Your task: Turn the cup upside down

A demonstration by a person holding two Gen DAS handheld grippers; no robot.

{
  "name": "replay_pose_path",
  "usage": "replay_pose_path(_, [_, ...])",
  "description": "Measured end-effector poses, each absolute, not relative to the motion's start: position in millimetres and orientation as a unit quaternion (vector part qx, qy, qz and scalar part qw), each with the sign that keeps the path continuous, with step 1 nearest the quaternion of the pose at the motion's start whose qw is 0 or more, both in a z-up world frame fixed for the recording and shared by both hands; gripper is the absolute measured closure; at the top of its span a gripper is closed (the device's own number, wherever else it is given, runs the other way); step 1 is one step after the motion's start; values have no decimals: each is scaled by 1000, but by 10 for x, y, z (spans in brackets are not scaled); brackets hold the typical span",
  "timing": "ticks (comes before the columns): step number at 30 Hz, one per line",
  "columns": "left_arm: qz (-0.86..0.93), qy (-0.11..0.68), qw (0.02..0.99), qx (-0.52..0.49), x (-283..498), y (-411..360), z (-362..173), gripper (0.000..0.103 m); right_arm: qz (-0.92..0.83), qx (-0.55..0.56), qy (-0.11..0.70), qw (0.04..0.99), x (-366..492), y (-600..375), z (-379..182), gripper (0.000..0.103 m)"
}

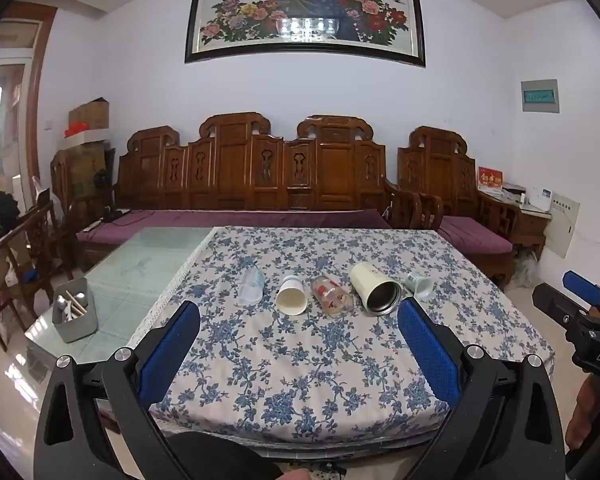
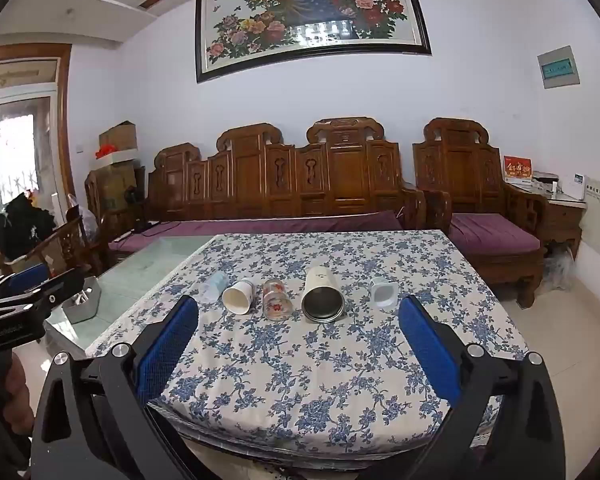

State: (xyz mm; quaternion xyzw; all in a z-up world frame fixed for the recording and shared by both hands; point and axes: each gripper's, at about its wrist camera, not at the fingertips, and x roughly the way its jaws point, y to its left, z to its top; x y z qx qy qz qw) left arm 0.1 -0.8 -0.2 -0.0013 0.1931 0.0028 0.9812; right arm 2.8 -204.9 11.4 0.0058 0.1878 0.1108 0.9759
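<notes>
Several cups lie on their sides in a row on the floral tablecloth (image 1: pixel 300 360), mouths toward me. From left: a clear plastic cup (image 1: pixel 252 286), a white paper cup (image 1: pixel 291 296), a glass with red flowers (image 1: pixel 332 296), a cream tumbler with a dark steel inside (image 1: pixel 375 288), and a small pale green cup (image 1: pixel 419 283). The same row shows in the right wrist view, with the tumbler (image 2: pixel 322 296) in the middle. My left gripper (image 1: pixel 300 312) is open and empty, short of the cups. My right gripper (image 2: pixel 299 312) is open and empty too.
A grey holder with utensils (image 1: pixel 75 310) stands on the bare glass part of the table (image 1: pixel 140 264) at the left. A carved wooden sofa (image 1: pixel 252 168) with purple cushions runs behind the table. The right gripper shows at the left wrist view's right edge (image 1: pixel 580 320).
</notes>
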Motion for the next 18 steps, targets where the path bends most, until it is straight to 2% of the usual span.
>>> replay_pose_path(18, [-1, 191, 982, -4, -4, -34, -7, 8, 110, 4, 189, 976, 29, -2045, 114, 2])
